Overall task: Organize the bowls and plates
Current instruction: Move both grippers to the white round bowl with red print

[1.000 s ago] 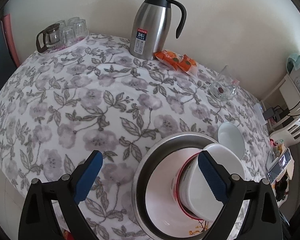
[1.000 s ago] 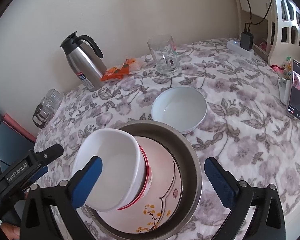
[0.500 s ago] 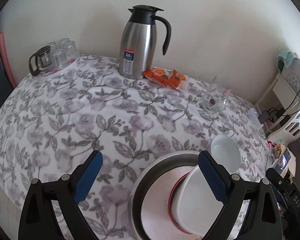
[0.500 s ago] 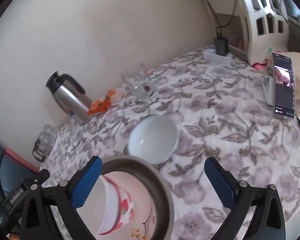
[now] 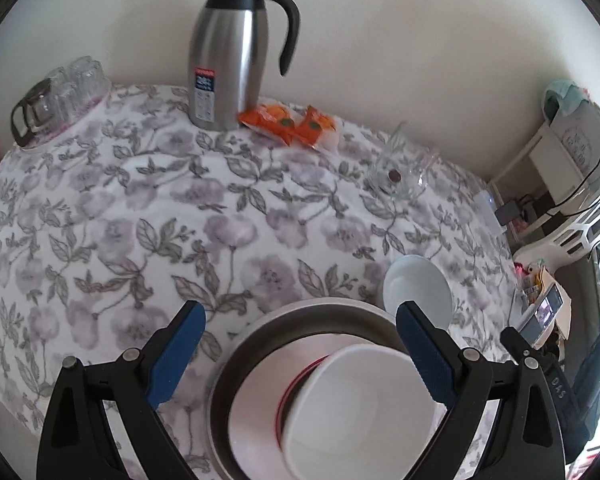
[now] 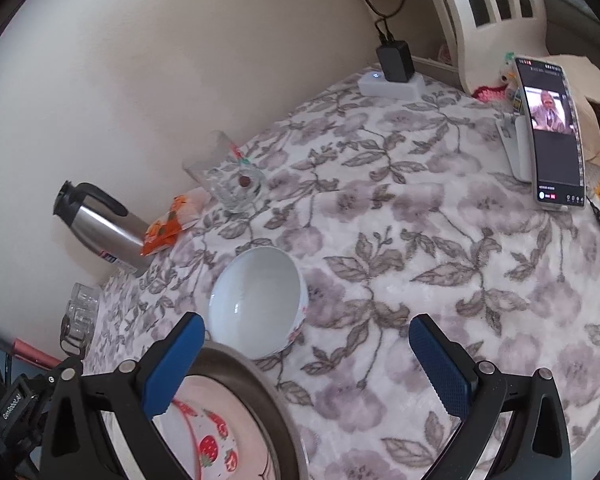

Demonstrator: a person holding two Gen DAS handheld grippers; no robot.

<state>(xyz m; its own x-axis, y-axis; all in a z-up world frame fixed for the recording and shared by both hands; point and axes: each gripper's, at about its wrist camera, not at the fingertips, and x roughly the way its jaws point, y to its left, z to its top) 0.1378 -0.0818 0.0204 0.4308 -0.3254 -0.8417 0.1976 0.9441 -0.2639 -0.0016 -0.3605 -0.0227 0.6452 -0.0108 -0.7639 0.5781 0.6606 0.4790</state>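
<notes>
Jaws wide apart on both; "GenRobot.AI" marks the left gripper (image 6: 16, 404).

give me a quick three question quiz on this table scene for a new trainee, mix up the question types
1. True or false: the strawberry bowl lies inside the steel basin.
2. What stands nearest the thermos? A) orange snack packets B) phone C) white bowl
3. Fill in: both the left gripper and the right gripper are ____.

Key: 1 true; 2 A; 3 open.
</notes>
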